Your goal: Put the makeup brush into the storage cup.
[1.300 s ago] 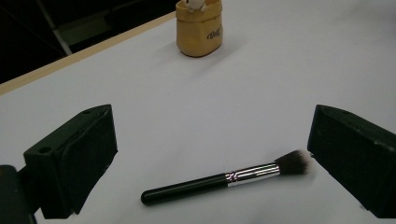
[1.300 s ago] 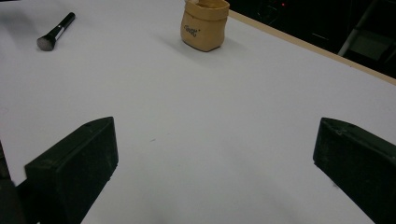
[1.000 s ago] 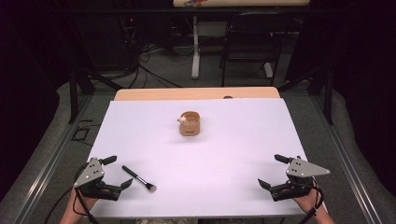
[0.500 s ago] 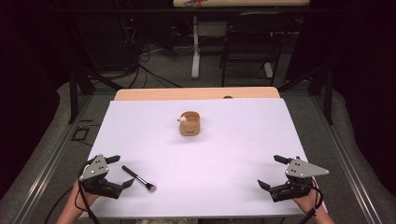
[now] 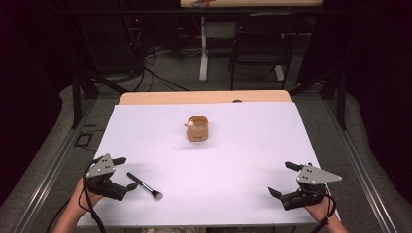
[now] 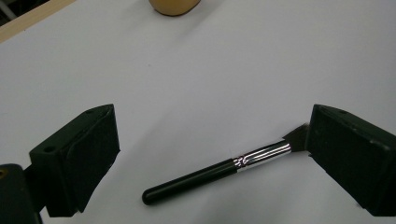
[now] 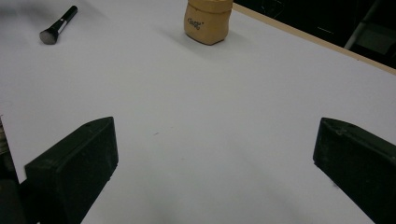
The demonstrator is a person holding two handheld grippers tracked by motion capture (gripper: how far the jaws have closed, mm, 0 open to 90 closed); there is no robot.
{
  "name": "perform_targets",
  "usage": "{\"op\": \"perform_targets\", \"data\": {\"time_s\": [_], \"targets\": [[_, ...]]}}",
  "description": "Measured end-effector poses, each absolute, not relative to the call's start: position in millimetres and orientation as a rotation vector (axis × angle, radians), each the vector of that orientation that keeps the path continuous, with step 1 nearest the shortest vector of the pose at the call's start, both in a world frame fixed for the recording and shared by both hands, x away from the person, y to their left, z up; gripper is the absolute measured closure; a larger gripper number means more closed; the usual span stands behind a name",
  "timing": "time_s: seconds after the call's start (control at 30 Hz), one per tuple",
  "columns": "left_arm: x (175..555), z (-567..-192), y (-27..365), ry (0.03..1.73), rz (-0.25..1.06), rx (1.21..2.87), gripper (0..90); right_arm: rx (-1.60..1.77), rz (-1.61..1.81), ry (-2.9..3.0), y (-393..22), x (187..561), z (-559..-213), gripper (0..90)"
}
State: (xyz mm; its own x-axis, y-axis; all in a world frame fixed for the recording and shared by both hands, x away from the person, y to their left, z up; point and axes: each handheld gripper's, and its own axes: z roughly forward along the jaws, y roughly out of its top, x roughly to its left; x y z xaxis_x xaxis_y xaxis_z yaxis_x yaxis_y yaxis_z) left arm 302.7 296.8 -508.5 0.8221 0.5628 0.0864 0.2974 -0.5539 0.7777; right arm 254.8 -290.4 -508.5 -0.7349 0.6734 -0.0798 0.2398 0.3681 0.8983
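The left gripper (image 5: 125, 172) sat at the near left of the white table (image 5: 243, 145), its 2 jaws spread wide, with the brush (image 5: 144, 186) lying flat just to its right. In the left gripper view the brush (image 6: 219, 170) lay between the jaws on the sheet: its black handle end pointed toward the bottom of that view, the silver ferrule ran up to the right, and the bristle end passed behind the right-hand jaw, partly hidden by it. Whether that jaw touched the bristles could not be told; the other jaw stood well apart from the handle. The right gripper (image 5: 285, 178) sat at the near right of the table, jaws also spread, holding nothing, with bare sheet between them in the right gripper view. A small tan pouch (image 5: 197, 128) stood upright near the middle of the table, well apart from both grippers and from the brush; in the right gripper view the pouch (image 7: 208, 21) showed a small label on its side, and the brush (image 7: 58, 25) lay far off at the top left. Nothing lay between the left gripper and the brush. Behind the table stood a dark chair (image 5: 257, 48) and loose cables (image 5: 160, 53) on the floor
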Motion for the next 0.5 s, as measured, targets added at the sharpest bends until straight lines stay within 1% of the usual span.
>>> {"op": "perform_targets", "data": {"time_s": [0.5], "targets": [[321, -493, 293, 0.513, 0.384, 2.33, 0.1, 0.787, 1.335, 2.202, -291, 256, -509, 0.0]]}}
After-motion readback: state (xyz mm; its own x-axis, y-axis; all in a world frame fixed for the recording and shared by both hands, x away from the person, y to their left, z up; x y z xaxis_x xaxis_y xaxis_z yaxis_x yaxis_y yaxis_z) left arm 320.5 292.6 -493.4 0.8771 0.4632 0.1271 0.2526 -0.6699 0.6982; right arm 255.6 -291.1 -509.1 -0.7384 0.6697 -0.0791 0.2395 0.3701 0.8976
